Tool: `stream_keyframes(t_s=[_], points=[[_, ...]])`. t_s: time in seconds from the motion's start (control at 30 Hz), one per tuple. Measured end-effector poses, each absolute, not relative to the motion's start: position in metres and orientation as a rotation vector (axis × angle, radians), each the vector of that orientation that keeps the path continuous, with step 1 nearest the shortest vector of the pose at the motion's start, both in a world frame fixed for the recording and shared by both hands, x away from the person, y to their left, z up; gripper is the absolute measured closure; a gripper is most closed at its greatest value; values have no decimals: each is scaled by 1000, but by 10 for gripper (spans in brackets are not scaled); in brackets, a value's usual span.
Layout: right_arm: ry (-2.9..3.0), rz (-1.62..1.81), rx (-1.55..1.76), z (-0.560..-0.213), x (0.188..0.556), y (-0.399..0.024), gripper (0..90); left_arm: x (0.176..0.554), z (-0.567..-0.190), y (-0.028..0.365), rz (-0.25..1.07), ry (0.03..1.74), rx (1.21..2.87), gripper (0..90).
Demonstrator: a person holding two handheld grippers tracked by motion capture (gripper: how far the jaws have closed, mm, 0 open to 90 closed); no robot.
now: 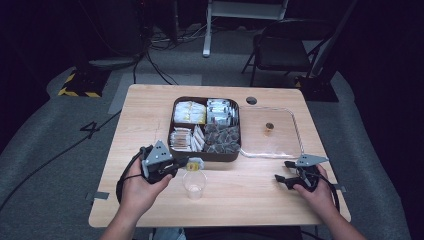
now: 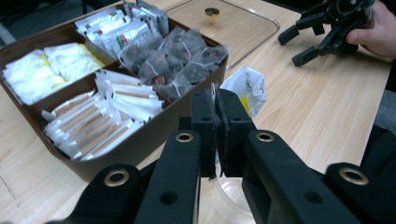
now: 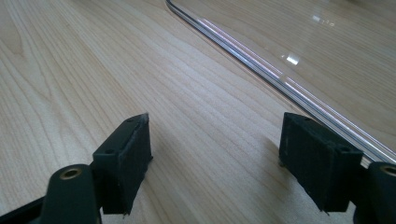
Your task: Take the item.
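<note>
A: Dark room, pale wood counter. Where's the sachet?

B: Pinched in the left claw, a crumpled sachet above the cup, at the tray's six o'clock.

A: Right claw?

B: Spread, empty, near the clear lid at three o'clock.

A: Risk?

B: The grip looks thin; I'd guess the sachet could slip and miss the cup.
</note>
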State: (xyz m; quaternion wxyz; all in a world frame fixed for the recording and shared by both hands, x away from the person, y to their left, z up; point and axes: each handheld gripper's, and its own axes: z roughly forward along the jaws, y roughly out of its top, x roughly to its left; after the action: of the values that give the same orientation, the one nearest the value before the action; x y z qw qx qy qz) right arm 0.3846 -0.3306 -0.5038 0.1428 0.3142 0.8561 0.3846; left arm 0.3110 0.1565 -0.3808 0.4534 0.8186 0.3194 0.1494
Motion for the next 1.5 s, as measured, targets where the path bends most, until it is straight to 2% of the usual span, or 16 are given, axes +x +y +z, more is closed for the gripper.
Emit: stream_keyframes(t_s=[0.43,0.77,0.8,0.87,1.03,1.27,1.5], points=[[2470,1110,906,-504,385,-331,255,306,-402,148,279,786,2146,866],[2470,1110,905,-504,385,-331,255,305,-409,133,269,757,2236,859],[2470,1110,906,-504,385,-331,255,305,-410,132,271,755,2244,845],[2469,1110,906,-504,385,-331,255,306,-412,130,282,739,2263,752],[2469,1110,906,-504,385,-331,255,307,-413,128,241,739,2261,637],[2469,1109,906,-504,385,-331,255,308,-408,132,254,732,2181,492],[2469,1109,906,-504,385,-331,255,306,-394,144,289,727,2075,471]])
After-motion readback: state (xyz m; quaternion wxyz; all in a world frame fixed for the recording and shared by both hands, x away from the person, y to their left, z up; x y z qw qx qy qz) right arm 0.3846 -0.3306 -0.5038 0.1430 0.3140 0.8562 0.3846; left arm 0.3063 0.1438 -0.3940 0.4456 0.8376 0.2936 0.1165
